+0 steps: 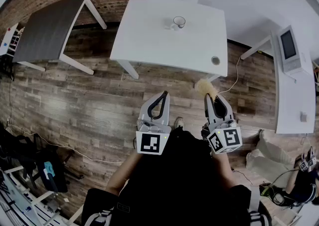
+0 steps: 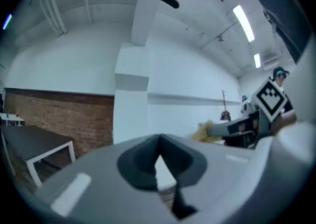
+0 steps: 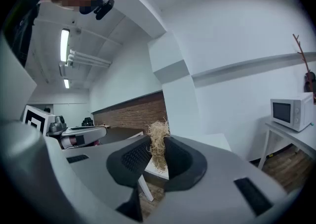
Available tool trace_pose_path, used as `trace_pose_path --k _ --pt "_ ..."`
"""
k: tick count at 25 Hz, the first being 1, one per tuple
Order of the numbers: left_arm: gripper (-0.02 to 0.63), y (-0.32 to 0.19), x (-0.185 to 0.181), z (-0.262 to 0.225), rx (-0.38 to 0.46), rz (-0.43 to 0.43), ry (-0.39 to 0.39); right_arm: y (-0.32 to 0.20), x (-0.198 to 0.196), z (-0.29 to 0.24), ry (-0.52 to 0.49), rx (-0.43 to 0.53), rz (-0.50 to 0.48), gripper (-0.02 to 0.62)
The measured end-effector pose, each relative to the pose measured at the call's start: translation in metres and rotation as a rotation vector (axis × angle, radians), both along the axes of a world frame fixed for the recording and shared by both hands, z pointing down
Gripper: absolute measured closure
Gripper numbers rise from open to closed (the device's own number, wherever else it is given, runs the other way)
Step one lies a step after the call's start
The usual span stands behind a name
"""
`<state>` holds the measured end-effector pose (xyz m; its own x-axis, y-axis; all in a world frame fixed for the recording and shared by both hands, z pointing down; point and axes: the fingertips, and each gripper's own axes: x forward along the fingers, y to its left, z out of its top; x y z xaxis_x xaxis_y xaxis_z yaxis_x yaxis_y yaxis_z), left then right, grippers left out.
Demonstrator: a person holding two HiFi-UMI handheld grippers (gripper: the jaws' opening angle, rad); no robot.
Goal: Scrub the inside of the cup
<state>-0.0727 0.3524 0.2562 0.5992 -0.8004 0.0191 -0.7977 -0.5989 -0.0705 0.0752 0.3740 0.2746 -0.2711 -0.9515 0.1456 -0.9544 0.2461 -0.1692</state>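
The right gripper points almost level. Its dark fingers are pressed together on a scrubber, a tuft of pale, straw-like fibre that sticks up above them. Beyond them a white surface lies before a brick wall. The left gripper reaches in from the left. At far right a microwave stands on a second surface.

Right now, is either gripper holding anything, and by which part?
The right gripper pinches a straw-coloured fibre scrubber by one end; the left gripper is shut on nothing.
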Motion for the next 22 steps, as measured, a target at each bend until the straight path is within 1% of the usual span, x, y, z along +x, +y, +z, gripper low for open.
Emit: trace_pose_path --k 4,12,19,22 --pt "0.601 0.002 -0.003 -0.001 -0.009 -0.009 0.014 0.0 -0.003 -0.001 0.002 -0.003 -0.003 0.534" --pt "0.601 0.0 0.004 0.001 -0.008 -0.003 0.006 -0.001 0.003 -0.001 0.016 -0.009 0.006 0.534" --pt "0.601 -0.002 0.022 0.007 -0.033 -0.011 0.031 -0.005 0.021 -0.001 0.006 -0.01 0.014 0.532" --pt "0.601 -0.006 0.034 0.014 -0.046 -0.019 0.015 -0.008 0.031 -0.001 0.004 -0.003 0.0 0.532"
